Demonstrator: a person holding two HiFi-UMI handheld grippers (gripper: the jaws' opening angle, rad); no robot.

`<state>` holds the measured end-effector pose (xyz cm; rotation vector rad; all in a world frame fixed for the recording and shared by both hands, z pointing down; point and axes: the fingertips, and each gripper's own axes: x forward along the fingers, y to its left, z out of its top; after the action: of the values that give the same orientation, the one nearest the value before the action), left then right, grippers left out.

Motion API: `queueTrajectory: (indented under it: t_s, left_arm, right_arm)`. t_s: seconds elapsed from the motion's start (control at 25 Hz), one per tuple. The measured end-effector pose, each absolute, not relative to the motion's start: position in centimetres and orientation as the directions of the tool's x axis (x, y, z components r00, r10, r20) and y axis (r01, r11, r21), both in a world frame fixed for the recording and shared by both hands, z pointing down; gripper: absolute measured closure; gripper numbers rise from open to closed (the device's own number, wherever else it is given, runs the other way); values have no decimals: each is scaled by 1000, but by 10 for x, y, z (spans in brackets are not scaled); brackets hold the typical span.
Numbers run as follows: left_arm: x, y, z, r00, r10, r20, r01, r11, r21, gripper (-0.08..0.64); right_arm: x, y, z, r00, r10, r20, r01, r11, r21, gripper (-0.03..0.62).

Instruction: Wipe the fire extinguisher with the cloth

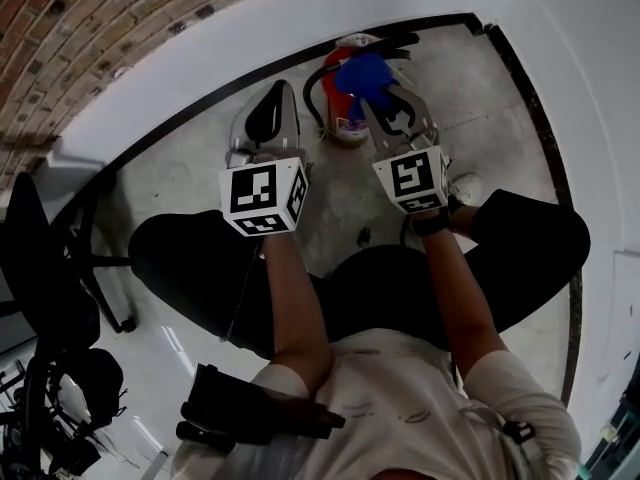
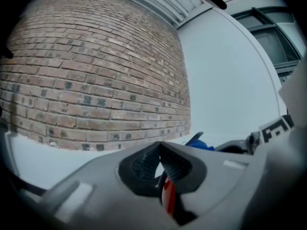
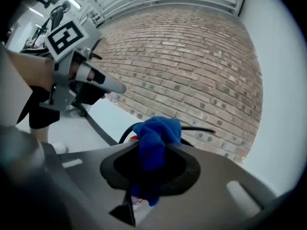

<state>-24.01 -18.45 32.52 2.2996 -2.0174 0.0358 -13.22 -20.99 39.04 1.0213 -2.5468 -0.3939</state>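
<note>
A red fire extinguisher (image 1: 342,118) stands on the floor against the white wall, its black handle and hose at the top. My right gripper (image 1: 377,85) is shut on a bunched blue cloth (image 1: 364,73), held over the extinguisher's top. In the right gripper view the blue cloth (image 3: 156,143) hangs between the jaws, with the black hose (image 3: 125,132) behind it. My left gripper (image 1: 281,106) hangs just left of the extinguisher, its jaws shut with nothing between them. A sliver of the red extinguisher (image 2: 168,198) shows past them in the left gripper view.
The person crouches with both knees forward. A brick wall (image 1: 90,18) runs along the far left. A black office chair (image 1: 50,268) stands at the left. A black strip (image 1: 530,108) borders the grey floor along the white walls.
</note>
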Motion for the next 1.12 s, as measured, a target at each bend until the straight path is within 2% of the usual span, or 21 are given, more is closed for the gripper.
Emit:
queueTrajectory:
  t_s: [0.2, 0.28, 0.44, 0.6, 0.72, 0.8, 0.92, 1.04, 1.12]
  left_arm:
    - [-248, -184, 331, 120, -991, 56, -989, -114, 95, 558]
    - [-251, -184, 337, 111, -992, 65, -989, -104, 105, 558]
    - [-251, -181, 347, 99, -991, 88, -990, -89, 108, 558]
    - [-255, -175, 358, 86, -991, 100, -988, -71, 140, 558]
    - [-254, -170, 373, 83, -989, 125, -987, -65, 146, 558]
    - [-253, -164, 381, 83, -986, 147, -990, -64, 129, 558]
    - [-249, -159, 386, 88, -983, 159, -995, -79, 67, 558]
    - [-252, -157, 381, 70, -989, 133, -998, -69, 10, 559]
    - [-252, -157, 376, 58, -991, 120, -998, -60, -10, 560]
  right_arm:
    - [-138, -183, 422, -672, -717, 185, -573, 661, 484, 509]
    - [-150, -174, 460, -683, -669, 293, -471, 711, 523, 512]
    - [-159, -169, 580, -618, -550, 562, -301, 826, 477, 514]
    - [-165, -166, 683, -527, -449, 721, -165, 887, 432, 514]
    - [-169, -162, 746, -457, -404, 792, -97, 908, 407, 514]
    - [-164, -158, 786, -394, -365, 844, -115, 930, 348, 514]
    - [-147, -166, 823, -334, -304, 892, -263, 939, 222, 514]
    - [-147, -168, 819, -340, -272, 900, -280, 943, 180, 515]
    - [-147, -164, 801, -373, -254, 893, -345, 931, 120, 511]
